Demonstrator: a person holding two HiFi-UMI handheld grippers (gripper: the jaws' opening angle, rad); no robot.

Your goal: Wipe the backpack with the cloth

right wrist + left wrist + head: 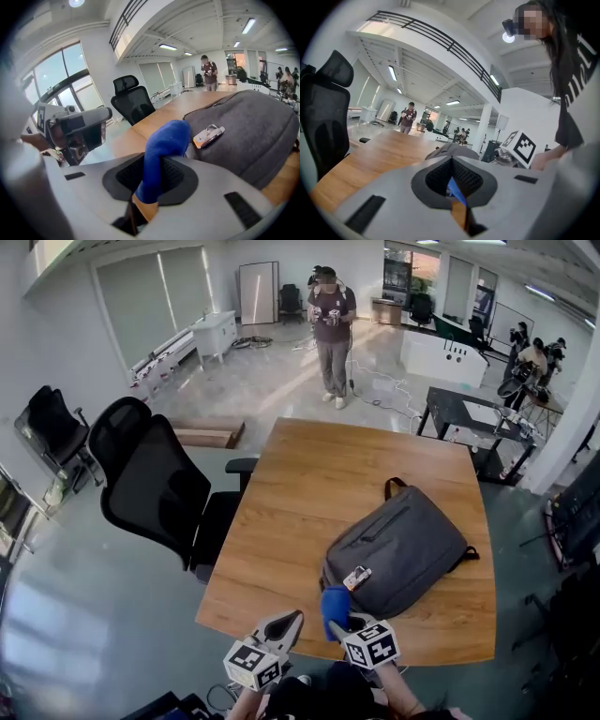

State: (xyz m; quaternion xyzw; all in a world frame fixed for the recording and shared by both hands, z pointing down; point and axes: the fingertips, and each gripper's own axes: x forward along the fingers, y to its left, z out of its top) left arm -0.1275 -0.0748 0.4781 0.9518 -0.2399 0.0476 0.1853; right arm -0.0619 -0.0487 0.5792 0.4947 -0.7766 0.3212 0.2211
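1. Blue cloth (164,145) stands bunched between the jaws of the right tool (152,187), which are clamped on its lower end. The free upper end folds over toward the backpack.
2. In the head view the right tool (345,622) hangs at the near edge of the desk (300,493). The cloth (334,604) is just beside the near corner of the grey backpack (398,554); whether the two touch I cannot tell.
3. The left tool (286,624) has its jaws drawn together on nothing. Its own view shows only a blue sliver through the slit, probably the cloth beyond it.
4. The backpack (253,126) lies flat on the desk's near right part, handle pointing away, with a small tag (209,134) on its near face.
5. Risks, as I judge them:
   - The cloth is pinched by one end only, so a firm stroke could drag it out of the jaws.
   - Nothing pins the backpack, so a push might slide it over the smooth wood.
   - The cloth could catch on the tag.
6. The desk is bare light wood, with a black office chair (155,488) at its left side.
7. Around it is an open office with a pale glossy floor, other desks and windows with blinds. A person (330,334) stands well beyond the desk.
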